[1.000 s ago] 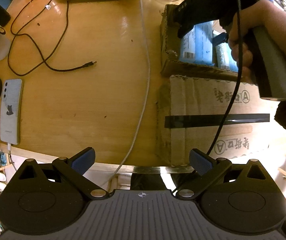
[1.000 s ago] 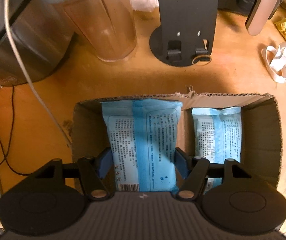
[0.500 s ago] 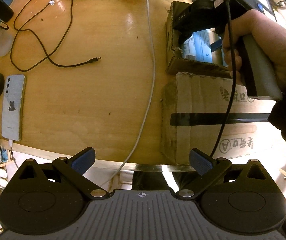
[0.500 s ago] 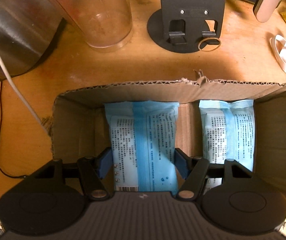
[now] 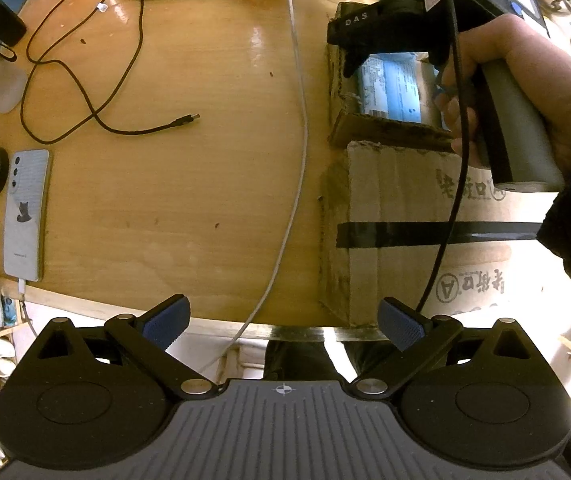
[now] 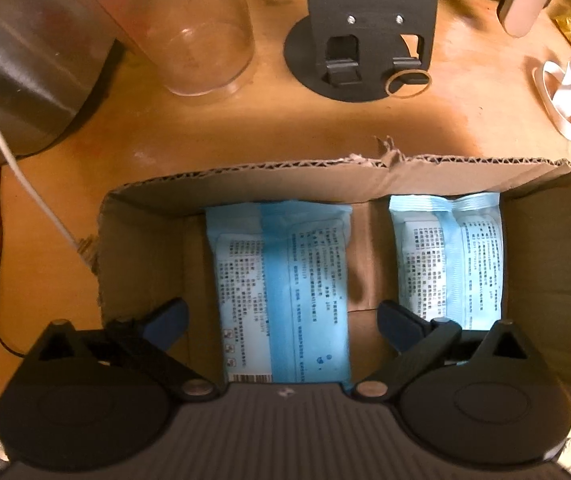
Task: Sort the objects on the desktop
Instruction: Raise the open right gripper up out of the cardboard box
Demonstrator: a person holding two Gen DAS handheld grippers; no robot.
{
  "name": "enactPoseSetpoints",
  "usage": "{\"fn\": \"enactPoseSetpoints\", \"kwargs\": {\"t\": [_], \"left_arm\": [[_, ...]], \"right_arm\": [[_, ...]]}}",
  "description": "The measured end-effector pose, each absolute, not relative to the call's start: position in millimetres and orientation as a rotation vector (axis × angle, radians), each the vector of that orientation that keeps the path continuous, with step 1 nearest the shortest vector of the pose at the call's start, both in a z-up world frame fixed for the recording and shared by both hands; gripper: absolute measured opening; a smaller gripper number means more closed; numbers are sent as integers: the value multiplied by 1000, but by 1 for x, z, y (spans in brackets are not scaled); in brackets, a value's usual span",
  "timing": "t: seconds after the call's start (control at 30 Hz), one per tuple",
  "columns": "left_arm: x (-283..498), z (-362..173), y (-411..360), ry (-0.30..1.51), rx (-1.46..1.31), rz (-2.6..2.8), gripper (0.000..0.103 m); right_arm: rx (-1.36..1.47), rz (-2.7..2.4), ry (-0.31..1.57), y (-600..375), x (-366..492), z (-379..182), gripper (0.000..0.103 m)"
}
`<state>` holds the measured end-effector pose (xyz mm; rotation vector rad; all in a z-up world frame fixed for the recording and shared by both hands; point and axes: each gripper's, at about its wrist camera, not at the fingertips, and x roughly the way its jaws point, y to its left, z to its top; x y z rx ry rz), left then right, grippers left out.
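Wooden desk (image 6: 245, 136) under both grippers. Right gripper (image 6: 281, 320) jaws opening, pads clear of blue packet (image 6: 285, 280) lying flat between them inside cardboard box (image 6: 545, 280), likely just dropped for sorting. Left gripper (image 5: 281, 322) wide open, empty, waiting above desk edge.

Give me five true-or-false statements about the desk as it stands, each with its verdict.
1. Two blue packets lie in the open cardboard box. True: the left packet, the right packet.
2. The right claw grips a packet. False: it is opening, pads clear of the packet between them.
3. The phone lies inside the box. False: on the table.
4. The left claw is empty. True.
5. The glass jar lies tipped over. False: upright.
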<state>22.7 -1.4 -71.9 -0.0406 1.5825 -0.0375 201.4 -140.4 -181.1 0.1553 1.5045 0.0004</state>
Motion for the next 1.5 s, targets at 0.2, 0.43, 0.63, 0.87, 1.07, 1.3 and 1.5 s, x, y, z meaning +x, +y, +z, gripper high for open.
{"fn": "enactPoseSetpoints", "kwargs": {"t": [0.2,0.43,0.63,0.87,1.07,1.3,1.5], "left_arm": [[20,-70,-2,1577,-38,-34,103],[16,-66,-2,1567,-40,-27,103],[13,-64,-5,1562,-37,-32,103],[10,-62,-9,1558,-33,-34,103],[7,-58,-13,1545,-27,-41,103],[7,-54,-14,1532,-28,-37,103],[6,-54,-14,1533,-31,-34,103]], "right_arm": [[155,1,1489,-137,199,-177,103],[154,-6,1479,-140,197,-169,103],[141,1,1471,-144,198,-158,103],[146,30,1441,-156,188,-123,103],[150,45,1424,-155,184,-105,103],[142,60,1413,-150,181,-92,103],[136,64,1413,-149,182,-94,103]]}}
